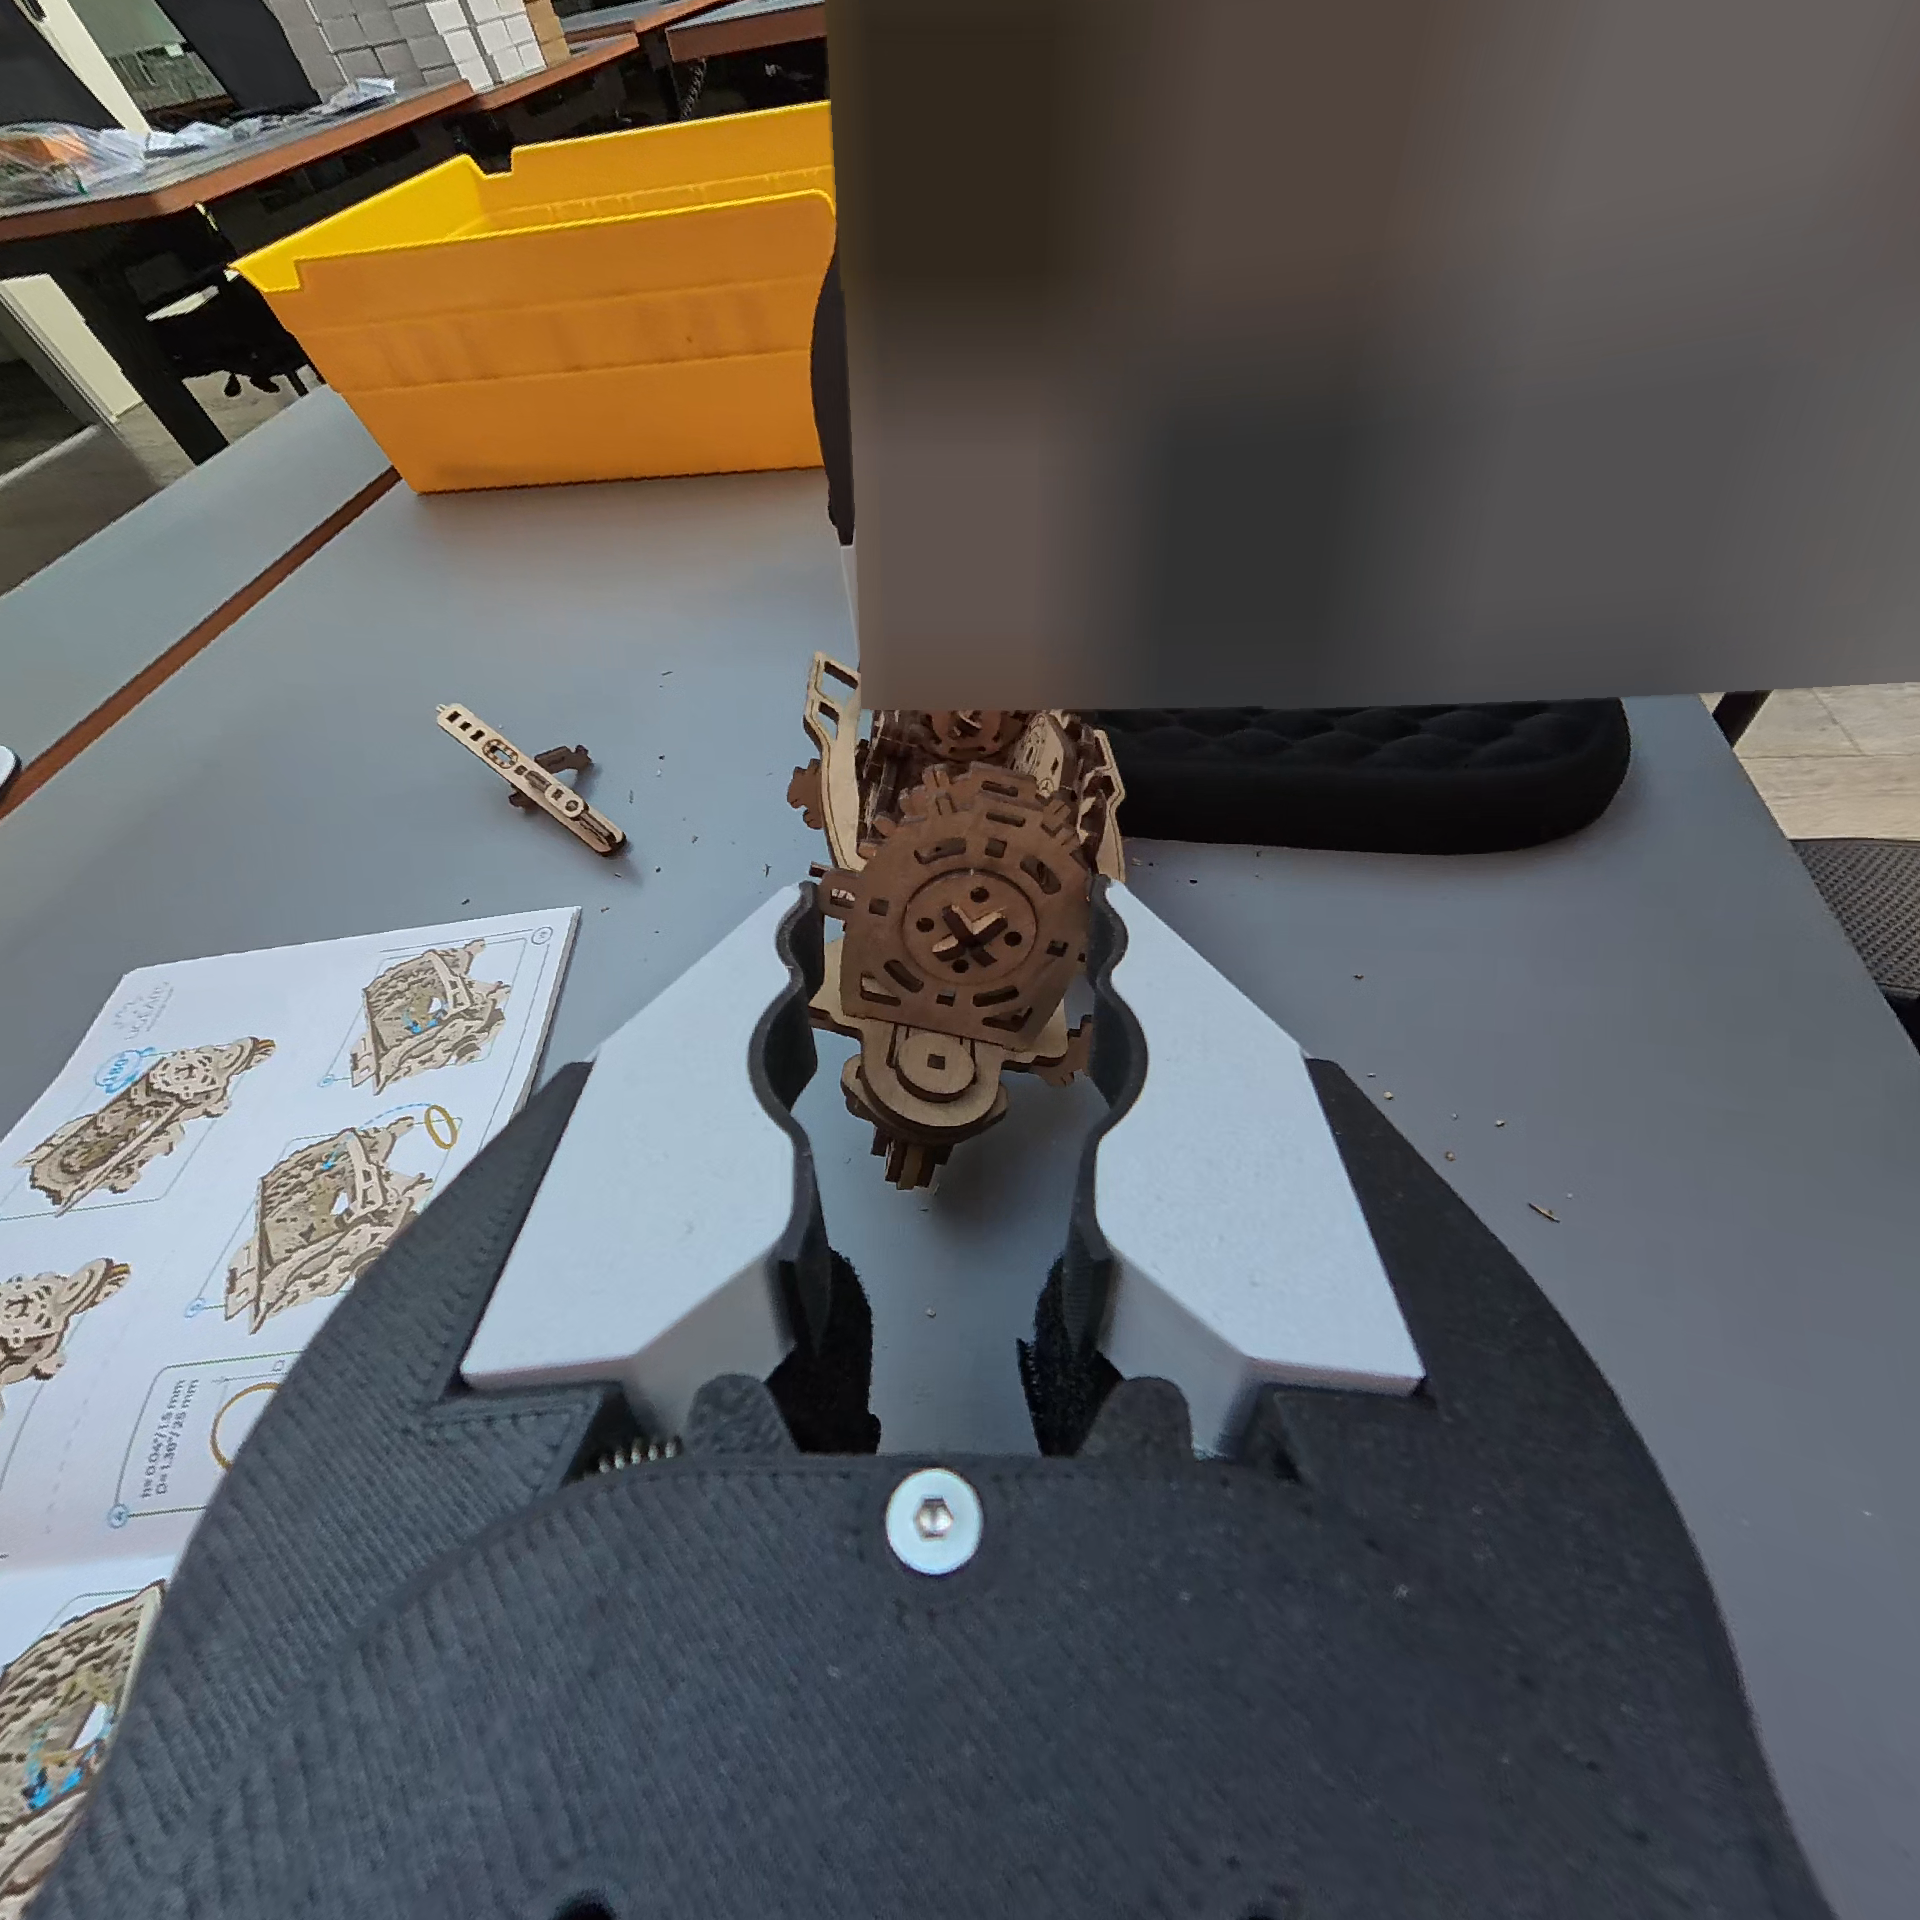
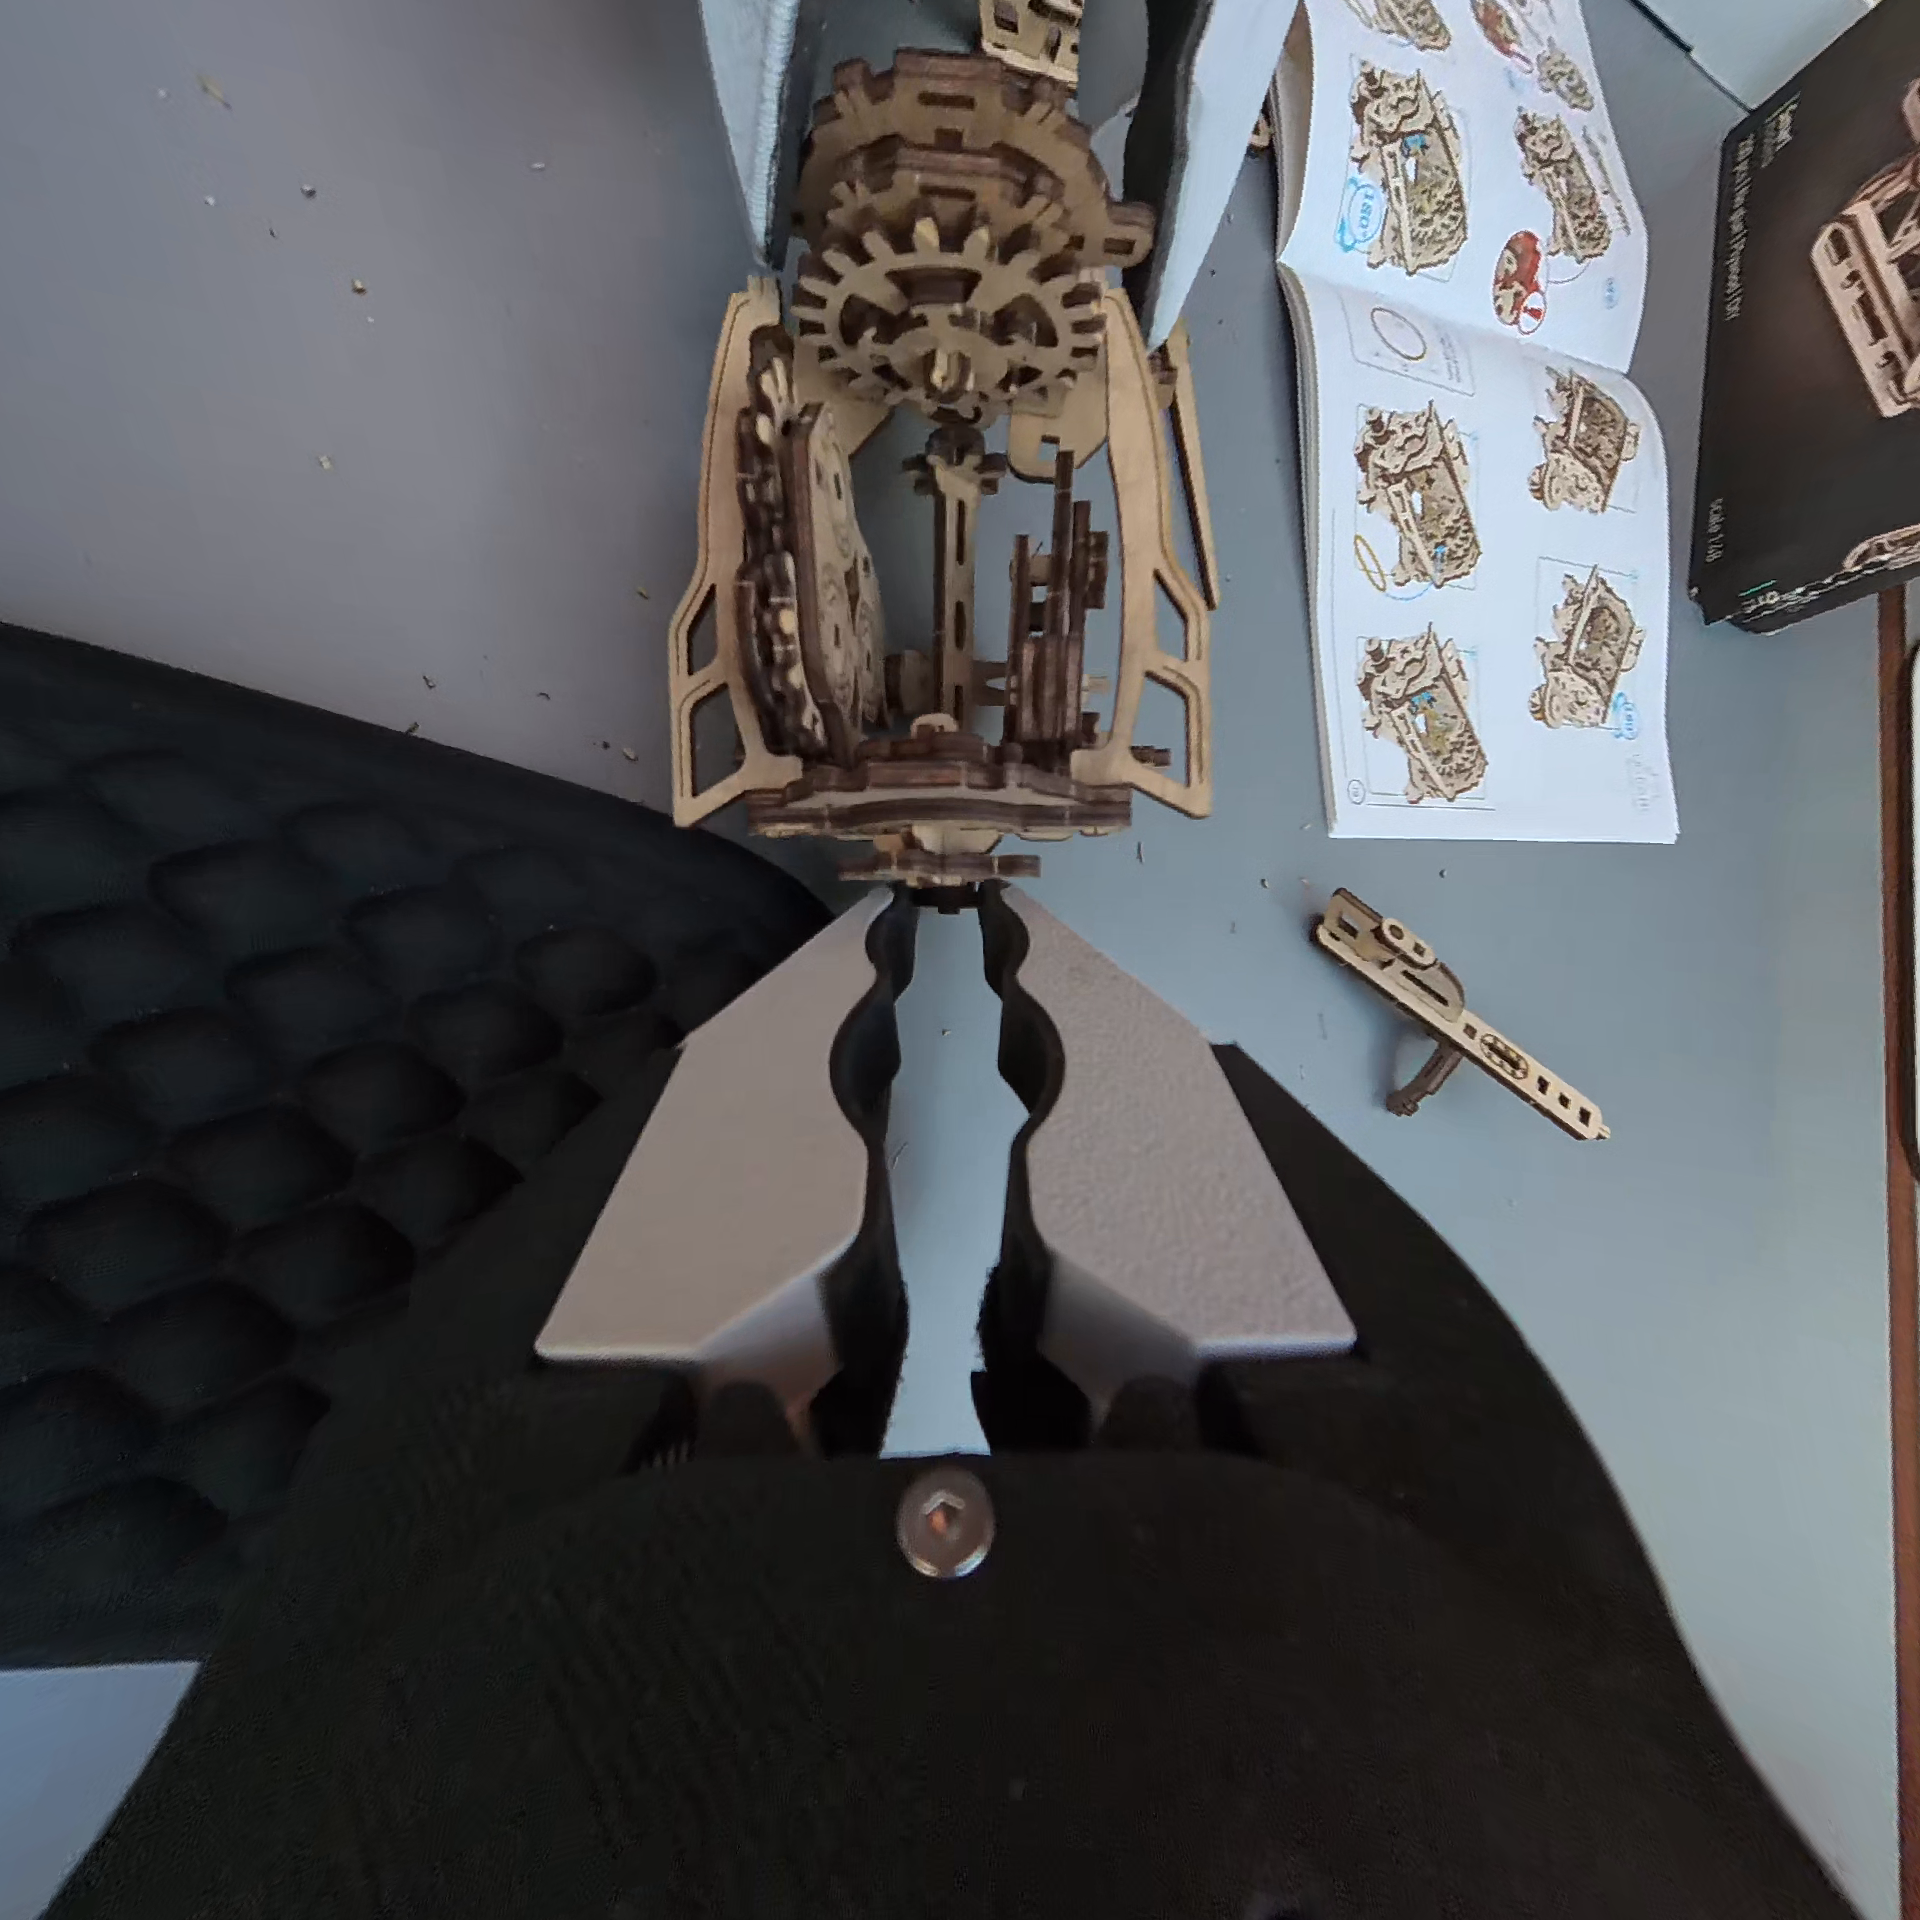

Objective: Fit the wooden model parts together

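The wooden model (image 1: 961,935), a tall assembly of gears and side frames, is held above the grey table (image 1: 1455,1039) between both grippers. My left gripper (image 1: 951,940) is shut on its end with the round slotted plate. In the right wrist view the model (image 2: 935,468) stretches away from me, and the left gripper's grey fingers (image 2: 743,125) clamp its far end. My right gripper (image 2: 943,899) is shut on a small dark peg under the little gear (image 2: 940,865) at the model's near end. A loose wooden strip part (image 1: 530,764) lies on the table, also in the right wrist view (image 2: 1455,1013).
An open instruction booklet (image 1: 260,1143) lies left of the model, also in the right wrist view (image 2: 1475,468). A yellow bin (image 1: 582,312) stands at the back. A black quilted cushion (image 2: 260,1039) lies beside the model. A dark box (image 2: 1818,364) sits by the table edge. There is about 9 centimeters between the tips of the two grippers.
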The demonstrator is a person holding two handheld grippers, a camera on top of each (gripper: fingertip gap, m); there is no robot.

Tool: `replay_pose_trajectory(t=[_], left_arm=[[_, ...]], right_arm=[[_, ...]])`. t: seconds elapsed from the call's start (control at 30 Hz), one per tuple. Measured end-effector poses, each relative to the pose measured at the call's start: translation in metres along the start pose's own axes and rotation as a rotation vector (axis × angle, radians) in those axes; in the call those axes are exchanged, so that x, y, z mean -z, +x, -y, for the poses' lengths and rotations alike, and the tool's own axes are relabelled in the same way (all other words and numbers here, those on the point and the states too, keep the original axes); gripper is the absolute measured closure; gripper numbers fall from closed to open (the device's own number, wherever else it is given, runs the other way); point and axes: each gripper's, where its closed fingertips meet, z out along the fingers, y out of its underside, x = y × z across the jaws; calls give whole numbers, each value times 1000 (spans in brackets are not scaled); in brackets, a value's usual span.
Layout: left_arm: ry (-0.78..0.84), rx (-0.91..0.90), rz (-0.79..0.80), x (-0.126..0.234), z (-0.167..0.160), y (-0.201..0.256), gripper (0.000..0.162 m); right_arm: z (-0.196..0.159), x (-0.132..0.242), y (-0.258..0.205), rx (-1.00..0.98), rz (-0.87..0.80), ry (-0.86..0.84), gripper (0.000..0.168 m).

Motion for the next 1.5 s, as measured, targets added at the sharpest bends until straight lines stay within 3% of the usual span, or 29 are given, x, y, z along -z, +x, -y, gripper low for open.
replay_pose_trajectory(t=[0.57,0.8,1.17,1.5], left_arm=[[23,60,-5,2,2,-5,113],[96,233,-61,1,14,-4,114],[32,440,-62,5,-1,-10,113],[-41,465,13,23,-14,-9,105]], right_arm=[[6,-5,-3,-50,27,62,156],[6,-6,-3,-65,34,64,156],[8,-4,-2,-137,80,111,156],[13,-4,-4,-186,56,92,157]])
